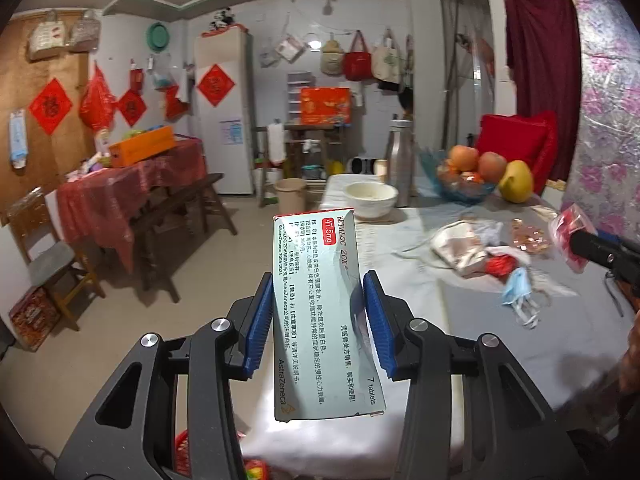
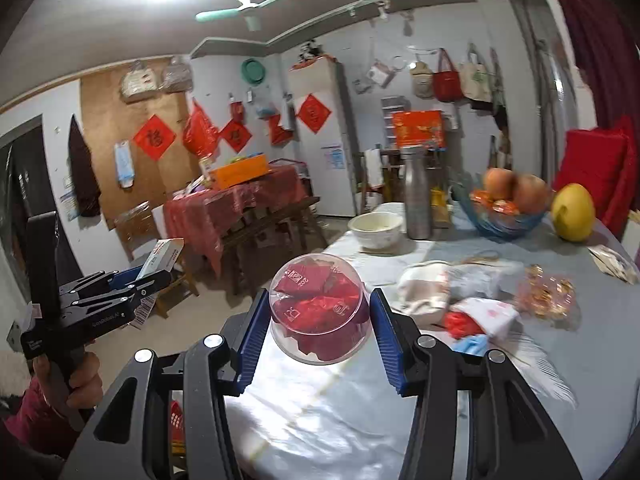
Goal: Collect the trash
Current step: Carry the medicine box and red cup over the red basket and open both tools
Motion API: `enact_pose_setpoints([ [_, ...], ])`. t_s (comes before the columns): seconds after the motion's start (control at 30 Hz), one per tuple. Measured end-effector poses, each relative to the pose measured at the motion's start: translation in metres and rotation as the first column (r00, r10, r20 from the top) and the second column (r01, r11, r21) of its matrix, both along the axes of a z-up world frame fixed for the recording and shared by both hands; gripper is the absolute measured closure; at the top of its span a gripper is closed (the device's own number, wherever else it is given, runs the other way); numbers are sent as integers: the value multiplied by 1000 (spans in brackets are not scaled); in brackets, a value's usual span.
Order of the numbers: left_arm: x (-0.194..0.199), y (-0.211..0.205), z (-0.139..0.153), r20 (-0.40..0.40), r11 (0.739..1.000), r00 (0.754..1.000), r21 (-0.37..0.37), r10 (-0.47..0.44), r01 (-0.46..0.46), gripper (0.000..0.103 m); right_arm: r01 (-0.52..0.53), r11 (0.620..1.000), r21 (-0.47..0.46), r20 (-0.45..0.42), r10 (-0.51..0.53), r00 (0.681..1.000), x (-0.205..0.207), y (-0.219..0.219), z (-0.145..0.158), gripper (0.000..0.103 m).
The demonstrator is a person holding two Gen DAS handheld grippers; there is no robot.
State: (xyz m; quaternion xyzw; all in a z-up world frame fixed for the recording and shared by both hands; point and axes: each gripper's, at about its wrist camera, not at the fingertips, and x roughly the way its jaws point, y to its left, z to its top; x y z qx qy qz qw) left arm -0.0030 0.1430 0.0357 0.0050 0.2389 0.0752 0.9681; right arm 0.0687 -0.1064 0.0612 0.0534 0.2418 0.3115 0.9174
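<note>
My left gripper (image 1: 318, 316) is shut on a flat silver-and-red medicine box (image 1: 316, 304), which stands up between the blue pads above the table's near edge. The right wrist view shows that same left gripper (image 2: 154, 274) at the far left, in a person's hand, with the medicine box (image 2: 164, 256) sticking out of it. My right gripper (image 2: 318, 314) is shut on a clear plastic cup (image 2: 318, 306) stuffed with red wrappers, lifted over the table. More trash lies on the table: a crumpled white cloth (image 2: 424, 284), red scraps (image 2: 460, 322), a blue face mask (image 1: 518, 290) and a gold-flecked bag (image 2: 546, 290).
On the grey-covered table (image 2: 580, 360) stand a white bowl (image 2: 376, 230), a steel bottle (image 2: 416, 194), a blue fruit bowl (image 2: 502, 220) and a yellow pomelo (image 2: 572, 212). A red-clothed side table (image 1: 120, 188), bench and chair (image 1: 48, 256) stand at the left. A red basket (image 2: 176, 420) sits below the table edge.
</note>
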Motion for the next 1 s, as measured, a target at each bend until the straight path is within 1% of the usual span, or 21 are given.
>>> enact_pose_setpoints([
  [0.2, -23, 39, -9, -21, 997, 997, 32, 77, -76, 58, -76, 996, -36, 5, 77, 997, -9, 45, 10, 53],
  [0.4, -43, 78, -25, -51, 988, 987, 36, 151, -149, 58, -162, 984, -80, -2, 162, 987, -21, 95, 14, 53],
  [0.5, -52, 99, -37, -78, 983, 980, 25, 182, -181, 58, -202, 975, -97, -18, 201, 979, -22, 116, 13, 53],
  [0.63, -60, 123, -57, -133, 978, 969, 19, 210, -210, 58, -252, 960, -119, -39, 249, 968, -26, 145, 11, 53],
  [0.8, -69, 156, -90, -231, 972, 948, -26, 220, -232, 58, -315, 937, -151, -70, 308, 949, -35, 184, 5, 53],
  [0.93, -72, 180, -118, -306, 965, 930, -93, 205, -243, 58, -352, 919, -179, -100, 339, 935, -40, 207, -2, 53],
  [1.0, -71, 191, -137, -349, 960, 918, -135, 188, -247, 58, -370, 910, -189, -120, 353, 928, -41, 218, -7, 53],
])
